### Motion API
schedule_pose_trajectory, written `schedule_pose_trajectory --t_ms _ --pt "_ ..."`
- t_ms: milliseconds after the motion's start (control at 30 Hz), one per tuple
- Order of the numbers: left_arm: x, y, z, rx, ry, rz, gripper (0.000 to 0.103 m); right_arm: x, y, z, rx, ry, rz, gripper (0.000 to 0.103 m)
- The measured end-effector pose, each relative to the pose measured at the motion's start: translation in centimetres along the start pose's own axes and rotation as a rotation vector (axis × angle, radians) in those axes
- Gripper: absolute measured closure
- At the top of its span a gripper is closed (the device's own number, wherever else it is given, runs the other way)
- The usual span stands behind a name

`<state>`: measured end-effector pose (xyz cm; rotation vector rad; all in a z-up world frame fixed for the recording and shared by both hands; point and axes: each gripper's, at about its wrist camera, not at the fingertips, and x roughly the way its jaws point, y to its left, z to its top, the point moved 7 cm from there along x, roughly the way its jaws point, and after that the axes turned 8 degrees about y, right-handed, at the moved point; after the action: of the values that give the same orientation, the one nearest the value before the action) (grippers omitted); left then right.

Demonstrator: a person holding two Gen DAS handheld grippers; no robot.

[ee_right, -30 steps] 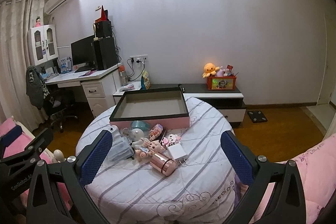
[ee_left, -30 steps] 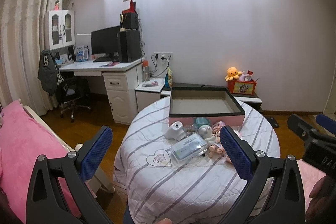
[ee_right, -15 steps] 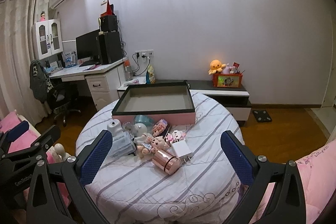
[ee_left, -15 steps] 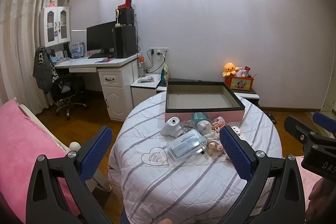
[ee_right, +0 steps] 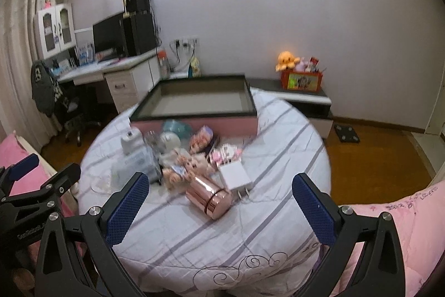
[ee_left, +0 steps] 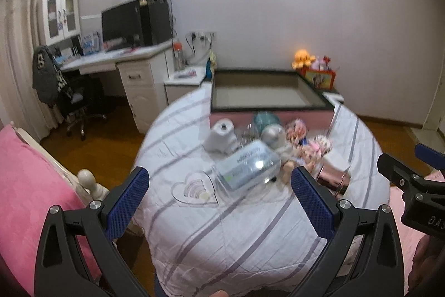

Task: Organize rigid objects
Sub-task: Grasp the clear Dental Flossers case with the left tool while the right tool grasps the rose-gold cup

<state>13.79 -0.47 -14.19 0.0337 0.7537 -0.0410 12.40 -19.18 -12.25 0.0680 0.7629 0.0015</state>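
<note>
Both cameras have closed in on the tabletop (ee_right: pixel 278 135); the left gripper (ee_left: pixel 219 192) and right gripper (ee_right: pixel 221 195) hang wide apart, empty, nearing the clutter in front of the tray (ee_right: pixel 250 102)

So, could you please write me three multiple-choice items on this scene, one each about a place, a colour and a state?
1. Where does the tray sit on the table?
A. at the far side, behind the clutter
B. at the near edge
C. on the floor

2. What colour is the shiny cylinder?
A. green
B. rose gold
C. black

3. How are the left gripper and the right gripper?
A. both shut on toys
B. one open, one shut
C. both open, holding nothing

Answers: 1 A, the objects lie in front of it; 2 B, pinkish metallic sheen; 3 C, the fingers stand wide apart and nothing is between them.
</note>
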Motion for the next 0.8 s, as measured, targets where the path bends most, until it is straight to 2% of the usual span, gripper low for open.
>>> schedule_pose_trajectory --t_ms 333,433,533,700,800 --pt "8.0 -0.9 -1.0 0.012 0.164 -0.034 0.0 6.3 0.0 -1.5 -0.02 0.15 0.018 0.0" --pt "9.7 -1.1 -1.2 0.031 0.198 -0.052 0.0 8.4 -0.2 -2.1 -0.025 0.195 0.024 0.003" --pt "11.2 -1.2 -1.0 0.064 0.216 -0.062 0.0 9.7 -0.3 -2.4 -0.027 0.232 0.034 0.006" --pt "12.4 -1.2 0.0 0.096 0.2 -0.077 0.0 11.1 -0.1 -2.6 -0.037 0.25 0.052 0.01" --pt "13.9 -1.9 0.3 0.147 0.216 -0.108 0.0 11.9 0.3 -2.9 -0.049 0.271 0.066 0.017"
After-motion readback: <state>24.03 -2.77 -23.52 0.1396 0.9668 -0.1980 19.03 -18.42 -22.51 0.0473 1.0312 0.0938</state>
